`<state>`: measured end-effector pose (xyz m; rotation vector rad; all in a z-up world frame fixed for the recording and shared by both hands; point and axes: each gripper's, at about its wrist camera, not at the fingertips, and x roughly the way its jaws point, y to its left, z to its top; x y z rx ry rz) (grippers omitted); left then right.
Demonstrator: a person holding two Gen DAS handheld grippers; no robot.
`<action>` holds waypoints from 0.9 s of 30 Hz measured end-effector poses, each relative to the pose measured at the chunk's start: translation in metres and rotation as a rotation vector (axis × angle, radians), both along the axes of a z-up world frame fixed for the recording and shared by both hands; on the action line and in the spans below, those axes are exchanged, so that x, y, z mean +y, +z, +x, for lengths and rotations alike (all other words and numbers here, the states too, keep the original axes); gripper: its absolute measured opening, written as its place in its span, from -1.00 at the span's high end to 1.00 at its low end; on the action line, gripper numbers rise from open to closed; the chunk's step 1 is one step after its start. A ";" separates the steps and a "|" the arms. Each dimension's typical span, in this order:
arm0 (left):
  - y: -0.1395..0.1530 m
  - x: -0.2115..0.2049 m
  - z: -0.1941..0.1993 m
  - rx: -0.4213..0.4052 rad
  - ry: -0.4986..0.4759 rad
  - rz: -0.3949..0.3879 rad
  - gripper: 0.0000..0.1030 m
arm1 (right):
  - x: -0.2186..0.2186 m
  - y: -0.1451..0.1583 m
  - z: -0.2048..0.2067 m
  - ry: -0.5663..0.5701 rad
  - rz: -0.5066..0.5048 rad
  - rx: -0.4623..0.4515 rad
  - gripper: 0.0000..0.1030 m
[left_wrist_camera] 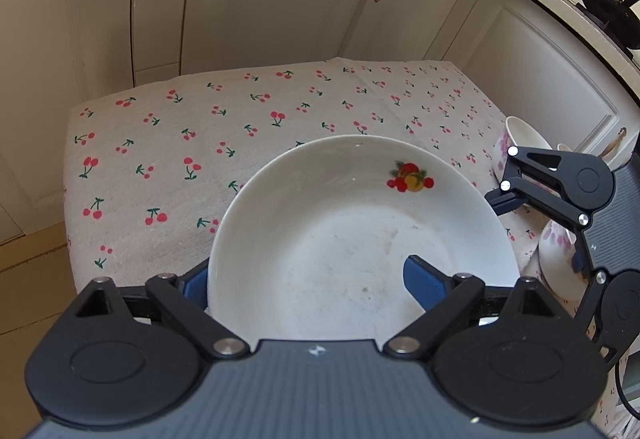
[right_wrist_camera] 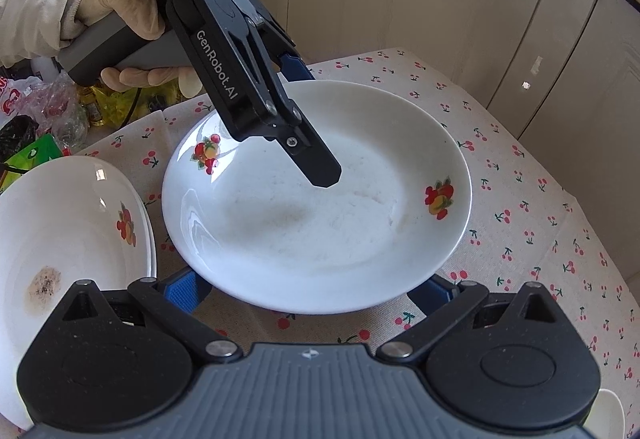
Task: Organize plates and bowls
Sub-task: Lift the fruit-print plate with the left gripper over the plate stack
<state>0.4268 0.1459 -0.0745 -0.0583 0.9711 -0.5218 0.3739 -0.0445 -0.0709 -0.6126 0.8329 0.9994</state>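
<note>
Two tools seen | left tool point(left_wrist_camera: 316, 279) spread, plate point(left_wrist_camera: 360, 235) rim between fingers, unpressed | right tool point(right_wrist_camera: 316, 289) spread below plate edge

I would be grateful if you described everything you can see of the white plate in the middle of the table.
The plate is round, glossy white, ceramic-looking, with a shallow well and a raised rim. Two fruit decals sit on opposite sides of the rim, and the well shows faint dull smudges. It lies upright and seemingly flat on the cherry-print tablecloth. The left gripper straddles one edge, jaws open, one finger over the well. The right gripper is open at the opposite edge.
</note>
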 end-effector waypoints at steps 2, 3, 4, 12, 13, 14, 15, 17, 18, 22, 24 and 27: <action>0.000 -0.001 0.000 0.002 -0.001 0.002 -0.83 | -0.001 -0.001 0.000 -0.003 -0.001 0.006 -1.00; 0.000 -0.001 0.000 0.001 -0.005 0.002 -0.83 | -0.001 -0.002 0.001 -0.005 -0.006 0.008 -1.00; 0.000 0.000 -0.001 -0.001 -0.012 0.004 -0.83 | 0.000 -0.003 0.001 -0.007 -0.011 0.012 -1.00; 0.002 0.009 -0.001 0.056 0.002 -0.030 -0.82 | -0.002 -0.001 0.001 0.001 0.002 -0.004 -1.00; 0.002 0.010 -0.001 0.064 0.007 -0.035 -0.82 | -0.002 -0.001 0.001 -0.001 0.006 -0.001 -1.00; 0.002 0.011 0.000 0.073 0.016 -0.047 -0.82 | -0.003 0.000 0.002 -0.004 0.012 0.003 -1.00; 0.002 0.013 0.001 0.081 0.024 -0.061 -0.82 | -0.004 0.000 0.002 -0.007 0.021 0.003 -1.00; 0.002 0.014 0.001 0.085 0.029 -0.067 -0.82 | -0.005 0.000 0.002 -0.010 0.025 0.008 -1.00; 0.002 0.013 0.001 0.083 0.029 -0.062 -0.83 | -0.006 0.000 0.001 -0.011 0.028 0.006 -1.00; 0.002 0.010 0.001 0.082 0.024 -0.050 -0.83 | -0.007 0.003 -0.001 -0.005 0.043 0.001 -1.00; 0.002 0.008 0.001 0.085 0.024 -0.053 -0.83 | -0.008 0.005 -0.002 0.002 0.050 0.003 -1.00; 0.003 0.005 0.001 0.082 0.018 -0.045 -0.83 | -0.008 0.006 -0.005 0.005 0.041 -0.009 -1.00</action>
